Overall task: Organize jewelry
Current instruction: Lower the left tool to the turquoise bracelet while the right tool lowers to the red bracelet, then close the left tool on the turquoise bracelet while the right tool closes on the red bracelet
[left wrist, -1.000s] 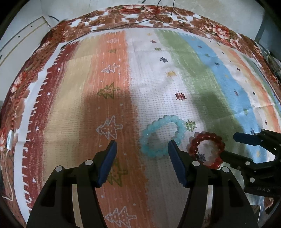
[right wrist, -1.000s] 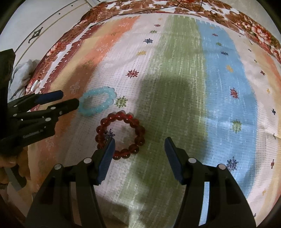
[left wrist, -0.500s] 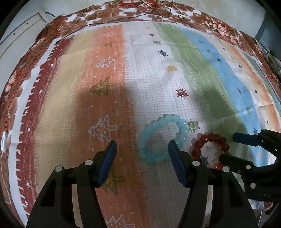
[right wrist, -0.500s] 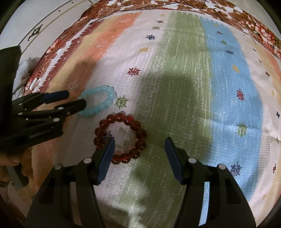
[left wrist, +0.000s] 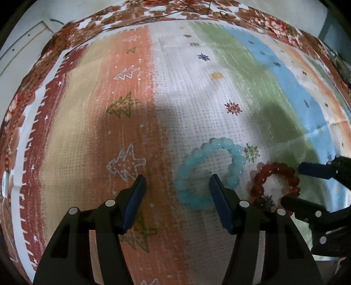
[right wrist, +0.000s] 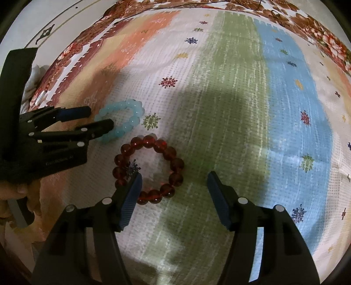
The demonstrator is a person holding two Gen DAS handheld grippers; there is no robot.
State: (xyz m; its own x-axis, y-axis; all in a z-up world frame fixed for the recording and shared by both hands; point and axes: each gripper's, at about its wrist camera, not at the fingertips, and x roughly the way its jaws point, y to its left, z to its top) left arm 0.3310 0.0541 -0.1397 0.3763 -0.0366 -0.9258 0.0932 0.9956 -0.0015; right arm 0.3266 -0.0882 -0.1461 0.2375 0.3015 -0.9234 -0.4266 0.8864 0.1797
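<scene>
A light blue bead bracelet (left wrist: 235, 153) lies flat on the striped cloth. My left gripper (left wrist: 176, 184) is open, low over it, with its right finger inside the ring's near edge. The blue bracelet also shows in the right wrist view (right wrist: 133, 109), with the left gripper (right wrist: 99, 119) straddling its left side. A dark red bead bracelet (right wrist: 173, 162) lies just right of the blue one. My right gripper (right wrist: 173, 182) is open, its left finger over the ring's near left side. The red bracelet shows in the left wrist view (left wrist: 274, 170) with the right gripper (left wrist: 291, 184) around it.
The colourful striped cloth (left wrist: 197, 92) with tree and snowflake prints covers the table, with a floral border (left wrist: 219, 13) at the far edge. A black cable (left wrist: 136, 22) runs along that border. The white floor (right wrist: 33, 24) lies beyond the left edge.
Both grippers have moved forward and down toward the bracelets. The left fingers now straddle the blue ring's edge and the right fingers reach the red ring. The bracelets have not moved.
</scene>
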